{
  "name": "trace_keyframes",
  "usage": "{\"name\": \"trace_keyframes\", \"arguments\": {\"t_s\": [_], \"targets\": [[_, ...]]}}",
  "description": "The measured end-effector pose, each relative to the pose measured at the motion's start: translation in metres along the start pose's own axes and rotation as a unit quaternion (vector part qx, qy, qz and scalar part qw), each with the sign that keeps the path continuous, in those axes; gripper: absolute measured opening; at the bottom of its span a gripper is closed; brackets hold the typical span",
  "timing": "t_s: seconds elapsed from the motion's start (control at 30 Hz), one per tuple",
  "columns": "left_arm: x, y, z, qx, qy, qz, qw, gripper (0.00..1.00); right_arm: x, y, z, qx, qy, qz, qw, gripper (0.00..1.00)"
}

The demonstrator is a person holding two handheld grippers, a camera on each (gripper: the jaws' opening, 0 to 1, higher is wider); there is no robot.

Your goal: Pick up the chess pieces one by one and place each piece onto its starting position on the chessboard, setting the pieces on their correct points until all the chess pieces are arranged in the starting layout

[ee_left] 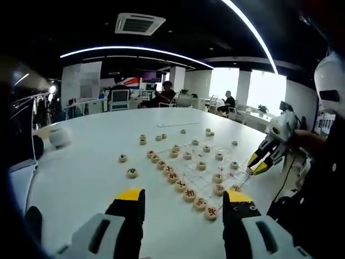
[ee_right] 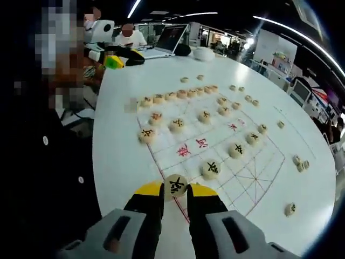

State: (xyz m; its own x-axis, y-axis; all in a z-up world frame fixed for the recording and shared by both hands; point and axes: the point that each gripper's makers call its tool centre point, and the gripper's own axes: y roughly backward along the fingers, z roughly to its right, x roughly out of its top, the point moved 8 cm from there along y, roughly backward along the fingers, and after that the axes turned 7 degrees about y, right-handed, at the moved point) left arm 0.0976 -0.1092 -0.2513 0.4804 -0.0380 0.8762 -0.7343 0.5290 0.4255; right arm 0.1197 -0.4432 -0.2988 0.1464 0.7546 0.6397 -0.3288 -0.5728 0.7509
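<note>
A round white table (ee_right: 113, 156) in an open office carries the chessboard (ee_right: 226, 156). The right gripper (ee_right: 175, 200) pinches a xiangqi piece (ee_right: 176, 185) at the board's near edge; the left gripper (ee_left: 183, 208) is spread. Distant characters are illegible.

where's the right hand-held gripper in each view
Left gripper view: the white right hand-held gripper with yellow-tipped jaws enters at the right edge, over the board's far side.
Right gripper view: it rises from the bottom centre, shut on a round wooden chess piece with a black character.
Shared landmark: the red-lined chessboard sheet.
</note>
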Motion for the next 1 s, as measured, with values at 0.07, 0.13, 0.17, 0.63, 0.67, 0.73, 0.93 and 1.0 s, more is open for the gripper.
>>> {"name": "trace_keyframes", "arguments": {"t_s": [0.07, 0.13, 0.17, 0.63, 0.67, 0.73, 0.93, 1.0], "targets": [[0.000, 0.000, 0.000, 0.000, 0.001, 0.000, 1.0000, 0.59, -0.001, -0.001, -0.001, 0.003, 0.001, -0.002, 1.0000, 0.19], [-0.001, -0.001, -0.001, 0.000, 0.002, -0.001, 1.0000, 0.59, -0.002, -0.003, -0.001, 0.003, 0.000, -0.003, 1.0000, 0.19], [-0.001, -0.001, -0.002, 0.000, 0.003, -0.002, 1.0000, 0.59, -0.003, -0.002, -0.001, 0.003, 0.001, -0.005, 1.0000, 0.19], [0.000, -0.002, 0.002, 0.000, 0.000, -0.004, 1.0000, 0.59, -0.005, 0.009, -0.002, -0.009, -0.018, 0.018, 0.9996, 0.29], [0.000, -0.002, 0.002, 0.001, 0.000, -0.004, 1.0000, 0.59, -0.004, 0.012, -0.001, -0.012, -0.028, 0.028, 0.9991, 0.30], [0.001, -0.001, 0.002, 0.002, 0.000, -0.003, 1.0000, 0.59, -0.005, 0.016, 0.001, -0.018, -0.039, 0.038, 0.9984, 0.30], [0.003, -0.002, 0.003, 0.002, -0.003, -0.003, 1.0000, 0.59, -0.011, 0.040, 0.014, -0.085, -0.074, 0.089, 0.9896, 0.33], [0.004, -0.003, 0.004, 0.002, -0.006, -0.004, 1.0000, 0.59, -0.014, 0.050, 0.019, -0.114, -0.089, 0.111, 0.9832, 0.33]]}}
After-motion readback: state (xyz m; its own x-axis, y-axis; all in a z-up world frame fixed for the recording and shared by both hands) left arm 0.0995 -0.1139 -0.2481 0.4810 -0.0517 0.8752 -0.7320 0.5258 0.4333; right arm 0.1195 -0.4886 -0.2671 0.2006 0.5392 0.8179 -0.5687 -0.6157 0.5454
